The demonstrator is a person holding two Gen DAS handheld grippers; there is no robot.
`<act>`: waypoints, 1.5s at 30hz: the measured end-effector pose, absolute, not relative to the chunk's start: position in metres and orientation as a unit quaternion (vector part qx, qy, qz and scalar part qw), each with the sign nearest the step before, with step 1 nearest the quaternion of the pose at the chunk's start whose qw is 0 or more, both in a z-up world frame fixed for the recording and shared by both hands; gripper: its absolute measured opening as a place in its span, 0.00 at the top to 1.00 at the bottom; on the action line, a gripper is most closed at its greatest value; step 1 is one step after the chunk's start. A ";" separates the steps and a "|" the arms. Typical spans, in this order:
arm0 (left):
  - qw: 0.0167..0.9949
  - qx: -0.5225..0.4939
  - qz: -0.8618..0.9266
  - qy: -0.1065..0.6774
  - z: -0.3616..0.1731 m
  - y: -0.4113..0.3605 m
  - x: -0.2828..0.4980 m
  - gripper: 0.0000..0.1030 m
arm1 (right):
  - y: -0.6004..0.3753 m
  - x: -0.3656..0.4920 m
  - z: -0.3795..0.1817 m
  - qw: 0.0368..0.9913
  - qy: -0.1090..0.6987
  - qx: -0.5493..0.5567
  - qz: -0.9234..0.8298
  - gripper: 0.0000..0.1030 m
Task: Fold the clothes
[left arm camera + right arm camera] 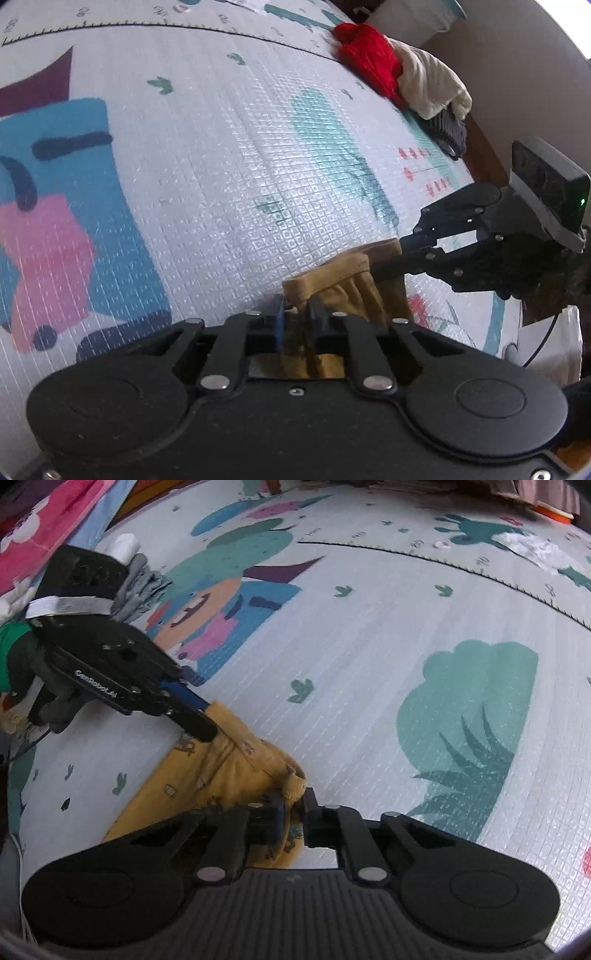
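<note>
A mustard-yellow printed garment (221, 771) lies bunched on the patterned play mat (369, 657). My left gripper (297, 317) is shut on one corner of its waistband (332, 280). My right gripper (293, 805) is shut on the other corner. In the left wrist view the right gripper (402, 254) reaches in from the right and pinches the garment's far edge. In the right wrist view the left gripper (207, 723) reaches in from the left and pinches the cloth. The band between both grips is slack and wrinkled.
A pile of clothes, red (365, 59), cream (428, 85) and dark striped (448, 129), sits at the mat's far right edge. Grey clothing (144, 583) and pink bedding (48, 542) lie behind the left gripper. A white crumpled item (532, 550) lies at the far right of the mat.
</note>
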State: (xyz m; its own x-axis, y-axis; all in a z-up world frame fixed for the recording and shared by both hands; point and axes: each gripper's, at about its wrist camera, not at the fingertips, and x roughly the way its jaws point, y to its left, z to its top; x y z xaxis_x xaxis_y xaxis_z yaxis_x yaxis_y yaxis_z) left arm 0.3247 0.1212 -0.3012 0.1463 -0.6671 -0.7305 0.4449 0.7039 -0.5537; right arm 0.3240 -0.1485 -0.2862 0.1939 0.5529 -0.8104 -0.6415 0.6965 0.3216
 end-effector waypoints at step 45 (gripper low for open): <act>0.721 0.374 -0.526 0.252 -0.249 0.073 0.047 0.41 | -0.098 0.046 -0.266 0.706 0.266 -0.440 0.487 0.23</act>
State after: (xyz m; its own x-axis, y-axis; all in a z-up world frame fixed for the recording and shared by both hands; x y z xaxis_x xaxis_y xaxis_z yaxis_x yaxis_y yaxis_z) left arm 0.0465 0.0728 -0.2488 0.3196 -0.5698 -0.7571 0.9471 0.1680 0.2734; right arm 0.0463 -0.0978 -0.2657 0.3840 0.4529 -0.8046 -0.9218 0.1378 -0.3623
